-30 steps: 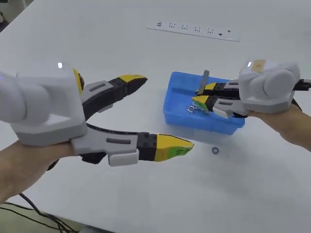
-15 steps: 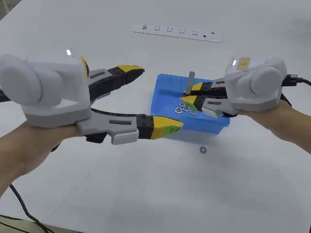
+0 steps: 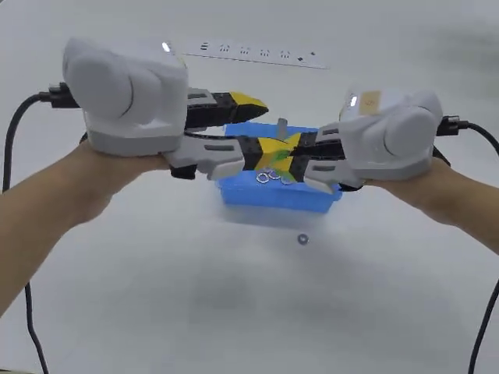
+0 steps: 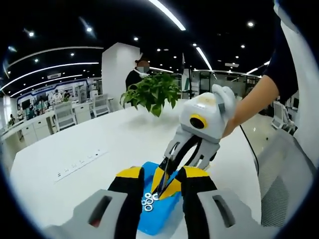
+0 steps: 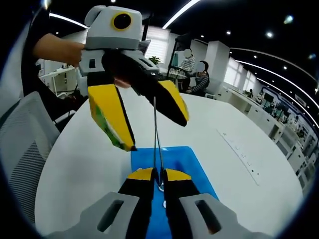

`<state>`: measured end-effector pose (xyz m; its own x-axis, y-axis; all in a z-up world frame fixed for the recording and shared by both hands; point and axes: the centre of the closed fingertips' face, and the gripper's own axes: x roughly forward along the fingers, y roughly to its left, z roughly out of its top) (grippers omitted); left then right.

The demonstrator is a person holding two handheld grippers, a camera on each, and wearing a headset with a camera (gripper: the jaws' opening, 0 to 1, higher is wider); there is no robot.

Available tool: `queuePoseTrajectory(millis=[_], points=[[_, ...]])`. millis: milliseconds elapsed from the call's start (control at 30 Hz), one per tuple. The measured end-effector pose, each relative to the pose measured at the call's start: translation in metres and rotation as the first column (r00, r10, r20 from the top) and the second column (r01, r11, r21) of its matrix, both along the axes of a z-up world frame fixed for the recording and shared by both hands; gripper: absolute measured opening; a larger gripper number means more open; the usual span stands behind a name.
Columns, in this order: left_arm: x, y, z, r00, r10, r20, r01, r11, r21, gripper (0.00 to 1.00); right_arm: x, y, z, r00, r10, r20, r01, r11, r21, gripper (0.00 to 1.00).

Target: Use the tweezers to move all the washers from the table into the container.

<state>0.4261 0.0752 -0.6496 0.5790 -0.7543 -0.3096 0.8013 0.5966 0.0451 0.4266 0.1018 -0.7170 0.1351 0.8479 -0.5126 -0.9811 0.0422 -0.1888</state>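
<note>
My right gripper [image 3: 301,155] [image 5: 158,175] is shut on metal tweezers [image 5: 155,144], held over the blue container [image 3: 273,195] [image 5: 175,157]. The tweezers' free ends point at my left gripper [image 3: 279,123] [image 4: 163,175]. That gripper is open, its yellow-tipped jaws standing on either side of the tweezers [image 4: 164,175] without closing on them. Several washers [image 3: 270,178] [image 4: 148,200] lie inside the container [image 4: 158,217]. One washer [image 3: 302,239] rests on the white table in front of the container, below both grippers.
A white power strip [image 3: 253,54] [image 5: 240,153] lies at the table's far side. Cables trail from both grippers. The left gripper view shows a potted plant [image 4: 152,92], office chairs and a person beyond the table.
My left gripper has swung right and up from the near left, and its open jaws now straddle the tweezers over the container. The right gripper has shifted slightly left.
</note>
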Motion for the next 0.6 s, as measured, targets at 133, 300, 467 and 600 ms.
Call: queuePoseTrajectory(millis=[133, 300, 467, 600], points=[[-0.0052, -0.0064, -0.0017, 0.998, -0.055, 0.008, 0.055, 0.998, 0.026, 0.23, -0.0024, 0.0016, 0.0025, 1.000, 0.012, 0.000, -0.012, 1.000, 0.006, 0.08], [-0.0073, -0.0034, 0.0031, 0.997, -0.074, 0.021, 0.074, 0.997, 0.019, 0.10, -0.0042, 0.0040, 0.0016, 1.000, 0.025, -0.001, -0.025, 1.000, 0.004, 0.08], [-0.0066, 0.0007, 0.0037, 0.997, -0.071, 0.030, 0.070, 0.997, 0.038, 0.09, -0.0025, 0.0070, 0.0031, 1.000, 0.024, 0.010, -0.024, 1.000, 0.005, 0.08], [-0.0083, 0.0003, 0.0031, 0.996, -0.076, 0.043, 0.071, 0.993, 0.090, 0.06, -0.0006, 0.0073, 0.0012, 0.999, 0.025, 0.024, -0.025, 1.000, -0.014, 0.09]])
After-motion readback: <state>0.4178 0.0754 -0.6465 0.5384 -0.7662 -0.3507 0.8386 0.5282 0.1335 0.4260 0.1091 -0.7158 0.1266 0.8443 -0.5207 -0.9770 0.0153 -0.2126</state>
